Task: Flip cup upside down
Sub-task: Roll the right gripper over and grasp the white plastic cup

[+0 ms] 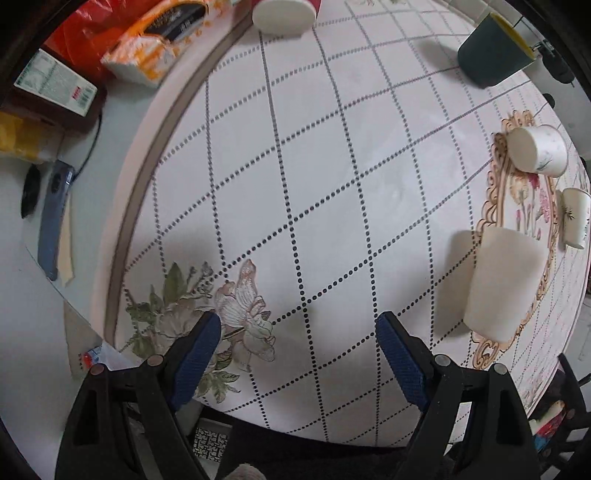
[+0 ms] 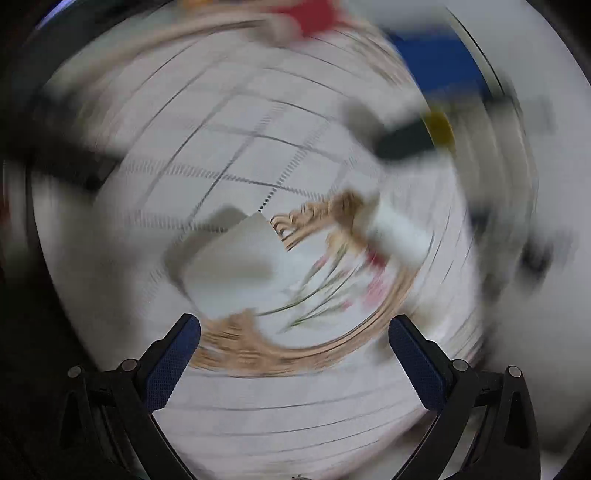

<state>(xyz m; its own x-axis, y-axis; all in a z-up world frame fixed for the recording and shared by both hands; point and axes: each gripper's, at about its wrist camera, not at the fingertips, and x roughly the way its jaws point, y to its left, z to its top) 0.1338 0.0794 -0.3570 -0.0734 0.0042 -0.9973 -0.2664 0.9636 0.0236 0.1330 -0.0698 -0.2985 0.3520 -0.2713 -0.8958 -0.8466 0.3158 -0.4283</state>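
Note:
A plain white cup stands on the round patterned table at the right, wide end down, on the edge of a gold-framed floral medallion. My left gripper is open and empty, above the table's near edge, to the left of that cup. My right gripper is open and empty. Its view is smeared by fast rotation. A white cup shows ahead of it, a little left of centre, apart from the fingertips.
Two small white patterned cups sit at the far right. A dark green cup with a yellow inside lies at the back right. A red-and-white cup stands at the back. Boxes, an orange packet and a phone lie left.

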